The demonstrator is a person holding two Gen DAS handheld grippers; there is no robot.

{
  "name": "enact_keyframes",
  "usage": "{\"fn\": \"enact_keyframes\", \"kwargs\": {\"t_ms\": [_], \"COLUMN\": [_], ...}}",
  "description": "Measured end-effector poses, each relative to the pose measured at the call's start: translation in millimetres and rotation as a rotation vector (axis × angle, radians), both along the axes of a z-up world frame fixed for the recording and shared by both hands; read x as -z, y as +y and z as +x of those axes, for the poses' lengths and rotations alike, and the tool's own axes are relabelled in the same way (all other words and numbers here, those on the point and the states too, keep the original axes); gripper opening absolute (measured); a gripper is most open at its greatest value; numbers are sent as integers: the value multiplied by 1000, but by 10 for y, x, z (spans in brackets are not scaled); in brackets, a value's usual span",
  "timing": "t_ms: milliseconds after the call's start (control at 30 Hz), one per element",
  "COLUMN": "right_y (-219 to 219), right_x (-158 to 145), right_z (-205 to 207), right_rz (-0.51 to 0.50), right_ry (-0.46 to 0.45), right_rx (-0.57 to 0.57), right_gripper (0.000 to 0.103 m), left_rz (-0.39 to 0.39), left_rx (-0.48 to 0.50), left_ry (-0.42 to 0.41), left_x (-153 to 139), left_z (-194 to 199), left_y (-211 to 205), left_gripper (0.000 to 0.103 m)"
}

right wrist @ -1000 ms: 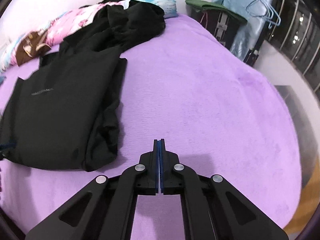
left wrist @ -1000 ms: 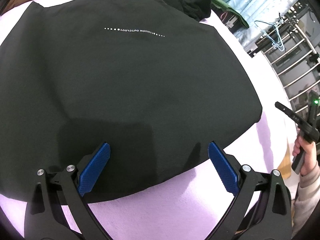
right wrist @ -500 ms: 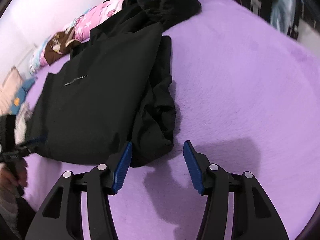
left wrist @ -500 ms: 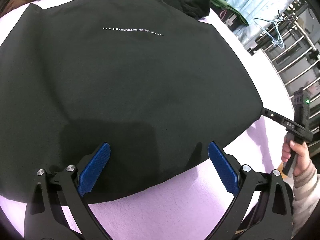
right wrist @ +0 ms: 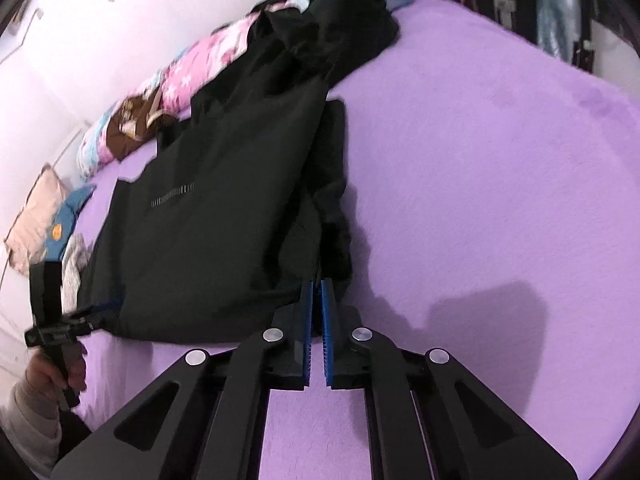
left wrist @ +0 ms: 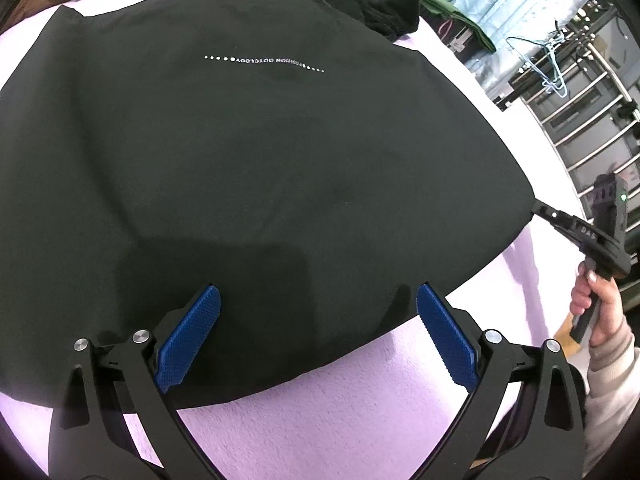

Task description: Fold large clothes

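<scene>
Black hooded sweatshirt [left wrist: 248,168] lies flat on the bed [right wrist: 480,152]; right hand-held gripper [right wrist: 317,300] clamped on its lower corner, blue ridged pads together. Left hand-held gripper [left wrist: 318,320] apart, over the hem. Smooth matte fabric, small white lettering. Plush purple cover; clothes hanger [left wrist: 550,68] on metal rack.

A hoodie [left wrist: 256,168] lies spread flat on the bed [right wrist: 500,168], its lettered side up, with a heap of crumpled clothes [right wrist: 340,36] at its far end and a folded-under sleeve [right wrist: 332,208] along its right edge. The left gripper [left wrist: 318,336] hangs over the hoodie's near hem, and the right gripper [right wrist: 317,320] sits at the hem's right corner, against the fabric. Pillows [right wrist: 188,80] line the wall behind the hoodie, and a clothes hanger [left wrist: 550,66] hangs from a rack beyond the bed's far right side.
</scene>
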State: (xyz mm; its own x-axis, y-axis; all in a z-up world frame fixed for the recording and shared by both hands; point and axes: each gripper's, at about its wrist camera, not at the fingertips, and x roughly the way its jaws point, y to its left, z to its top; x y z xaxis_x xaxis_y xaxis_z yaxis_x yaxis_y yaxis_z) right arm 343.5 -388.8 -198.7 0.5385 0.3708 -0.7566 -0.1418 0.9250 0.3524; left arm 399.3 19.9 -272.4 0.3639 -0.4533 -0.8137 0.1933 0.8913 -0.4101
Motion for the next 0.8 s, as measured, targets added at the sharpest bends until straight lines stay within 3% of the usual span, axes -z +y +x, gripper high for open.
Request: {"fn": "enact_keyframes", "kwargs": {"t_ms": [100, 167, 200, 300, 400, 467, 500, 533, 567, 600, 800], "right_y": [-163, -293, -350, -349, -165, -36, 46, 122, 131, 173, 348], "right_x": [311, 371, 296, -4, -198, -246, -276, -298, -298, -308, -320], "right_z": [51, 23, -14, -72, -48, -13, 4, 16, -10, -7, 38], "right_rz": [-80, -36, 17, 26, -44, -73, -80, -83, -84, -83, -41], "right_ry": [78, 100, 76, -8, -41, -47, -54, -62, -67, -74, -41], "right_rx": [90, 133, 142, 131, 86, 57, 39, 30, 27, 25, 13], "right_gripper": [0, 0, 0, 1, 1, 7, 19, 51, 66, 74, 74], "left_rz": [0, -2, -3, -11, -8, -2, -4, -8, -8, -9, -54], "left_rx": [0, -3, -4, -12, -26, -38, -43, -49, -59, -69, -170], "left_ry": [2, 5, 7, 13, 10, -1, -6, -13, -17, -23, -5], "left_x": [9, 12, 8, -15, -66, -128, -161, -200, -221, -254, -330], "left_z": [6, 3, 1, 15, 12, 9, 8, 12, 14, 21, 74], "left_y": [4, 9, 16, 35, 78, 125, 156, 202, 231, 290, 765], "left_gripper": [95, 95, 95, 95, 95, 95, 97, 97, 97, 97, 97]}}
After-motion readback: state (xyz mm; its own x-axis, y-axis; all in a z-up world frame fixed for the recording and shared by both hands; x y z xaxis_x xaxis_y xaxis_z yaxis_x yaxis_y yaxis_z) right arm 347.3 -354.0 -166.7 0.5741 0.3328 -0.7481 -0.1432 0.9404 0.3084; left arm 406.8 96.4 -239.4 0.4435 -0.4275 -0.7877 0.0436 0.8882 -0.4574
